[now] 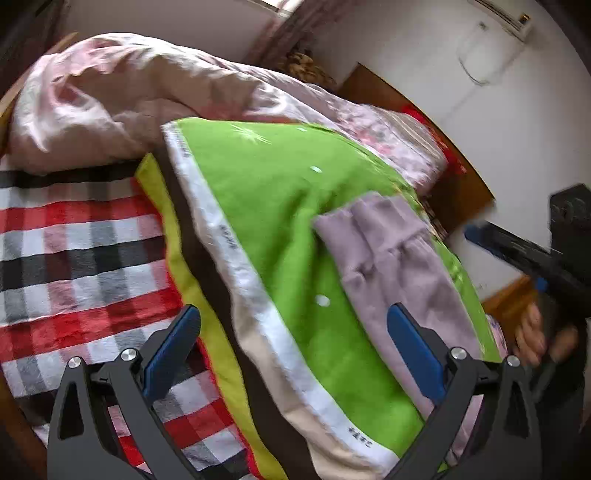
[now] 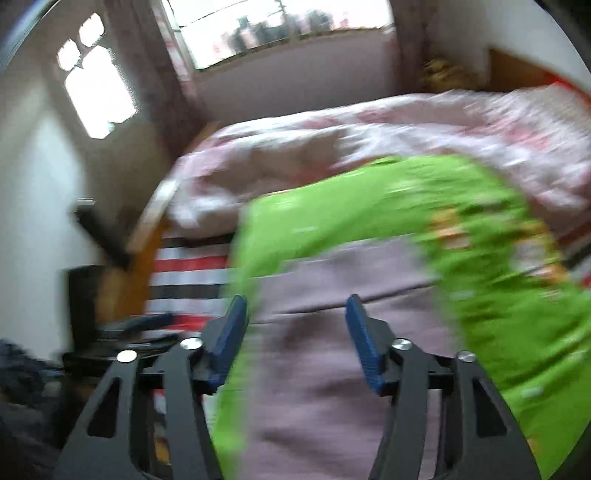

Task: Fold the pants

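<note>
The lilac pants (image 1: pixel 391 258) lie on a green blanket (image 1: pixel 280 192) on the bed. In the left wrist view they run from the middle right down toward the lower right. My left gripper (image 1: pixel 295 343) is open and empty, above the blanket, its right finger over the pants' edge. My right gripper (image 2: pixel 295 328) is open and empty, hovering just over the pants (image 2: pixel 332 350), which fill the lower middle of the blurred right wrist view. The right gripper also shows at the right edge of the left wrist view (image 1: pixel 524 258).
A pink quilt (image 1: pixel 129 96) is heaped at the back of the bed. A red, black and white checked sheet (image 1: pixel 74 258) covers the left. A wooden headboard (image 1: pixel 424 110) and white wall stand on the right. A window (image 2: pixel 277 29) is beyond the bed.
</note>
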A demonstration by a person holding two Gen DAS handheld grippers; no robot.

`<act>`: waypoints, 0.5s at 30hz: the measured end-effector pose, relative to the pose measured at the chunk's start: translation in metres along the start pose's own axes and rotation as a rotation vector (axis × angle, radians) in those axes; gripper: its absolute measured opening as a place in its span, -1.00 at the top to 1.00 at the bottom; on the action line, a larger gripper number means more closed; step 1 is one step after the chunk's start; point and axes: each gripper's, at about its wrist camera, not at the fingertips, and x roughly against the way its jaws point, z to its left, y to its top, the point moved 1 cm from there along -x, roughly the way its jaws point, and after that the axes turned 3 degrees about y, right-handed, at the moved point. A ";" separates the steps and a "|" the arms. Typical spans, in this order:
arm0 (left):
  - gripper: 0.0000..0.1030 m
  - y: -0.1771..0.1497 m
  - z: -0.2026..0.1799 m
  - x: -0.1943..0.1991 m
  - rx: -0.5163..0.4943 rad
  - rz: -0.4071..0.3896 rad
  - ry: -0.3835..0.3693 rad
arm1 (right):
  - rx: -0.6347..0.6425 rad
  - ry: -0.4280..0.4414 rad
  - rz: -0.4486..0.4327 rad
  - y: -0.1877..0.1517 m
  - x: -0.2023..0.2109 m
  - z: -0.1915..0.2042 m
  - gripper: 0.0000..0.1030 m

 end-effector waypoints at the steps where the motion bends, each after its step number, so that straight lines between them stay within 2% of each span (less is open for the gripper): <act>1: -0.93 0.001 -0.006 -0.004 -0.017 0.004 -0.039 | -0.019 -0.047 -0.001 -0.002 0.004 -0.017 0.07; 4: -0.93 0.009 -0.035 -0.012 -0.071 -0.001 -0.128 | -0.110 -0.104 0.000 -0.010 0.009 -0.069 0.08; 6: -0.92 0.017 -0.061 -0.027 -0.116 0.014 -0.166 | -0.154 -0.089 0.011 -0.017 0.004 -0.088 0.08; 7: -0.87 0.019 -0.069 -0.036 -0.134 0.027 -0.169 | -0.160 -0.083 0.020 -0.021 0.000 -0.095 0.08; 9: -0.54 0.023 -0.085 -0.057 -0.167 0.061 -0.167 | -0.147 -0.079 0.047 -0.027 -0.010 -0.100 0.08; 11: -0.32 0.024 -0.092 -0.076 -0.175 0.105 -0.167 | -0.146 -0.059 0.063 -0.033 -0.016 -0.101 0.08; 15: -0.25 0.023 -0.101 -0.090 -0.187 0.119 -0.148 | -0.131 0.007 0.085 -0.034 -0.033 -0.102 0.08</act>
